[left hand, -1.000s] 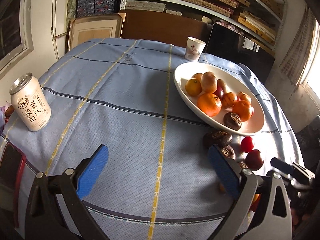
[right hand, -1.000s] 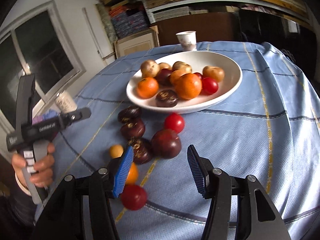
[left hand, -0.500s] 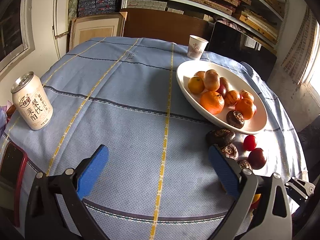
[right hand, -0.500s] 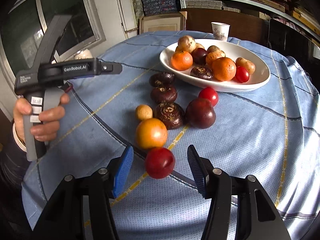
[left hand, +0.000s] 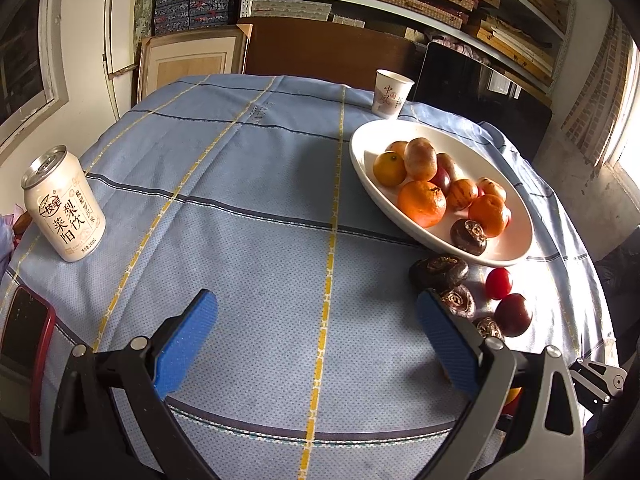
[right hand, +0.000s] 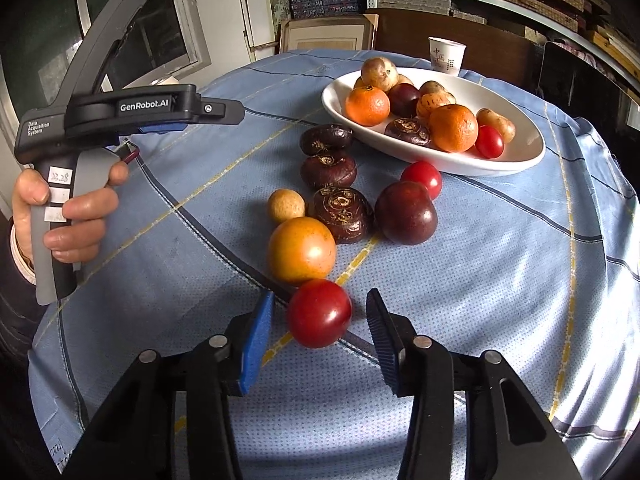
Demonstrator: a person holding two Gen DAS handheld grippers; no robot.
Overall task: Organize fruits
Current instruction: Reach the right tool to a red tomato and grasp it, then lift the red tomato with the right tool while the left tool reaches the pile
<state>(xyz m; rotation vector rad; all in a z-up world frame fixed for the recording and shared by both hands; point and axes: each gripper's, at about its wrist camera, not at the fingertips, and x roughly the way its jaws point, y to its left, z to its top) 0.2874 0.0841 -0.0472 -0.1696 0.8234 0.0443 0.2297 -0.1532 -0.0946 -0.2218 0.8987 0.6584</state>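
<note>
A white bowl (right hand: 520,160) holds oranges, brown fruits and a small tomato. Loose on the blue cloth in front of it lie dark water chestnuts (right hand: 342,213), a dark plum (right hand: 405,212), a red tomato (right hand: 422,174), a small tan fruit (right hand: 285,205) and an orange fruit (right hand: 301,250). Nearest lies another red tomato (right hand: 319,314), between the fingers of my right gripper (right hand: 320,300). Its jaws are closing, with a gap still showing on each side of the tomato. My left gripper (left hand: 316,300) hovers open over bare cloth, left of the bowl (left hand: 360,148).
A drink can (left hand: 64,204) stands at the left table edge, with a red-cased phone (left hand: 24,344) near it. A paper cup (left hand: 390,98) stands behind the bowl. A hand (right hand: 64,208) holds the left gripper's handle. Shelves and boards stand beyond the table.
My right gripper swung from the dark plum to the nearest red tomato, then its jaws narrowed around it. The left gripper stayed put.
</note>
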